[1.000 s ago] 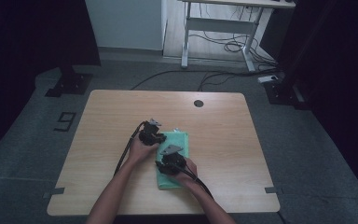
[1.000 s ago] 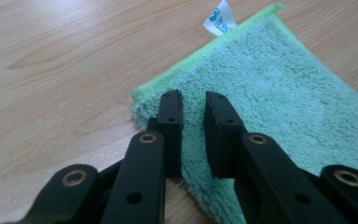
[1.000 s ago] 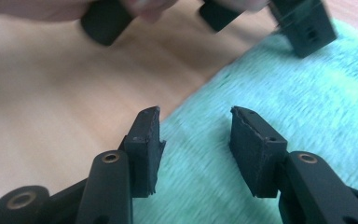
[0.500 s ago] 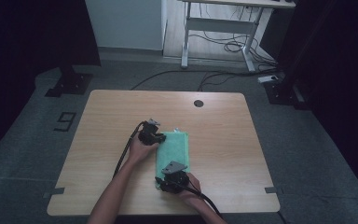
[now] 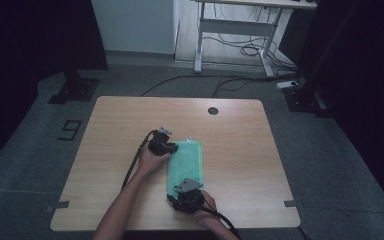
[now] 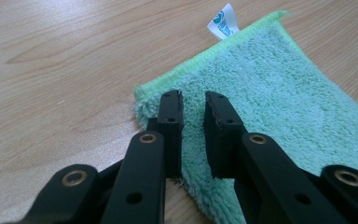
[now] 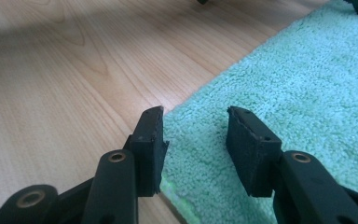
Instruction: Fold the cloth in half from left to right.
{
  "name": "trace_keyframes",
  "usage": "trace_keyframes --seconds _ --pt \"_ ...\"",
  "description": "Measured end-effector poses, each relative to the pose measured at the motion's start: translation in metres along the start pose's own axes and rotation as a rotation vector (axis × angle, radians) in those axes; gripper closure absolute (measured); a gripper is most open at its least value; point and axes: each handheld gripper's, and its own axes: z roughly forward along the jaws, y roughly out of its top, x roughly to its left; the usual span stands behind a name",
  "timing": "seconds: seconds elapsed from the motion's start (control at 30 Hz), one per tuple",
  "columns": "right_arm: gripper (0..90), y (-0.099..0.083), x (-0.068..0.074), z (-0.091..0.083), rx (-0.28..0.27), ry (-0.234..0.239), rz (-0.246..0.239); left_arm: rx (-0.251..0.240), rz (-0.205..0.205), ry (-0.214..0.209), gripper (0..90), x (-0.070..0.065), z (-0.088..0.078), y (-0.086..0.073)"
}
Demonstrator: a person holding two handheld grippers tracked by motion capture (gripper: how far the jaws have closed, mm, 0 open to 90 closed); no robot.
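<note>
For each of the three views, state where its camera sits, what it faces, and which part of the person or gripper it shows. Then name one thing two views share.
High view: above the table, facing down; forearms, both grippers.
Left gripper view: on the left gripper, facing the green towel corner with its white tag; narrow-set jaws.
Right gripper view: on the right gripper, facing the towel's edge; jaws apart, just closing.
Shared: the towel.

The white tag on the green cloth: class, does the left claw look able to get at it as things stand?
Probably yes. The left claw rests on the cloth near its corner, and the tag sticks out along the same edge with bare table beside it.
</note>
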Motion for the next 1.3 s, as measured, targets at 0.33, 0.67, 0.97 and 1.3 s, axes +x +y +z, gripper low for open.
trace_keyframes --seconds 0.33,0.67,0.97,1.3 --pt "46.8 0.003 -0.011 -0.01 -0.018 0.047 0.063 -0.046 0.052 0.052 68.9 -0.008 -0.015 0.0" --pt "48.5 0.002 -0.05 -0.01 0.024 -0.056 0.083 0.008 0.097 0.112 74.2 -0.006 -0.005 -0.004" --pt "50.6 -0.008 -0.051 -0.014 0.024 -0.083 0.085 0.007 0.096 0.091 75.8 -0.012 -0.002 -0.004" --pt "49.1 -0.015 -0.057 -0.024 -0.001 -0.052 0.122 0.0 0.091 0.087 69.0 -0.017 -0.007 -0.001"
